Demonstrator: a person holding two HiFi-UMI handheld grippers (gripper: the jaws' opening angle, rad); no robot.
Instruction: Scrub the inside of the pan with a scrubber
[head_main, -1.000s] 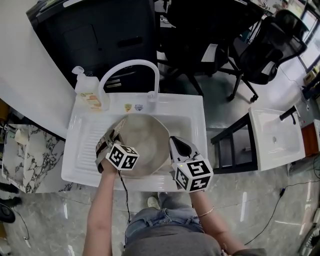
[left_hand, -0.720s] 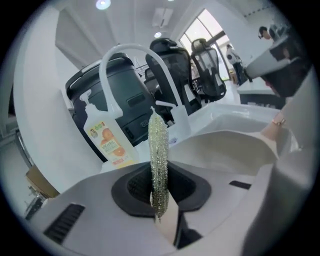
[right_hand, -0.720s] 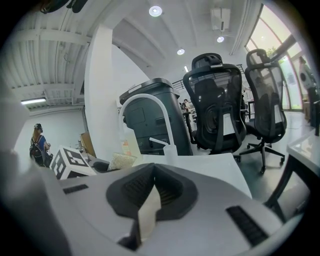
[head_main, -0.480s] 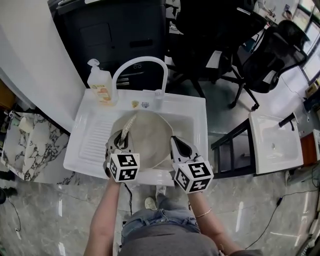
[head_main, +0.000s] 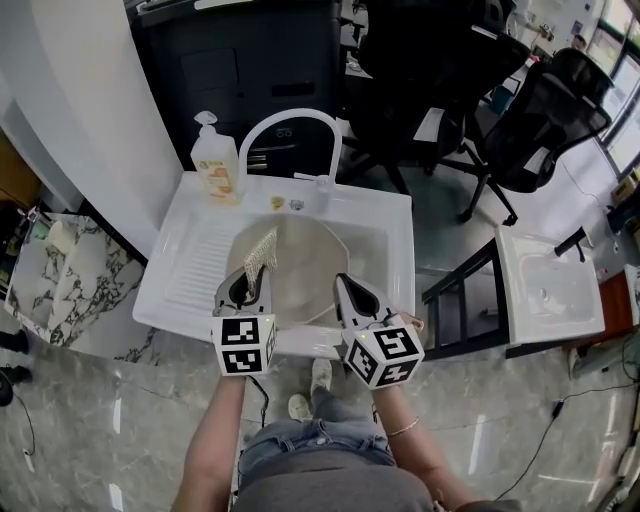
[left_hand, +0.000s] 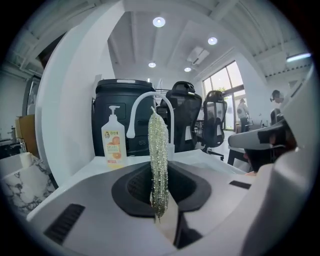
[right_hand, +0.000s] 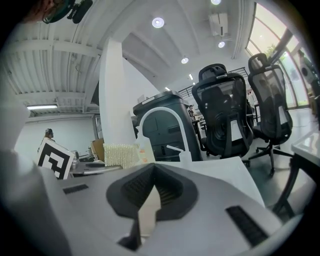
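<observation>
While the person stands at 6 o'clock, the white sink (head_main: 395, 215) fills the middle of the head view, its ribbed drainboard at 9 o'clock of the basin. Black office chairs (head_main: 540, 110) stand on the floor beyond, toward 2 o'clock.

A round steel pan (head_main: 305, 270) lies in the basin and takes up most of it. A white arched faucet (head_main: 290, 120) rises from the sink's back rim at 12 o'clock.

At the pan's 8 o'clock edge, the left tool (head_main: 252, 275) points toward 12 o'clock; its jaws are clenched on the scrubber (head_main: 262, 250). At the pan's 4 o'clock edge, the right tool (head_main: 345, 282) has its jaws pressed together with nothing seen between them. Whether it touches the pan's rim is unclear.

On the back left corner of the sink, at 10 o'clock, stands a pump soap bottle (head_main: 215, 160).

Pale and glittery, the scrubber sticks out past the left jaws over the pan's 10 o'clock part; contact with the metal cannot be judged. The left gripper view shows it edge-on and upright (left_hand: 159, 160) in the grip.
</observation>
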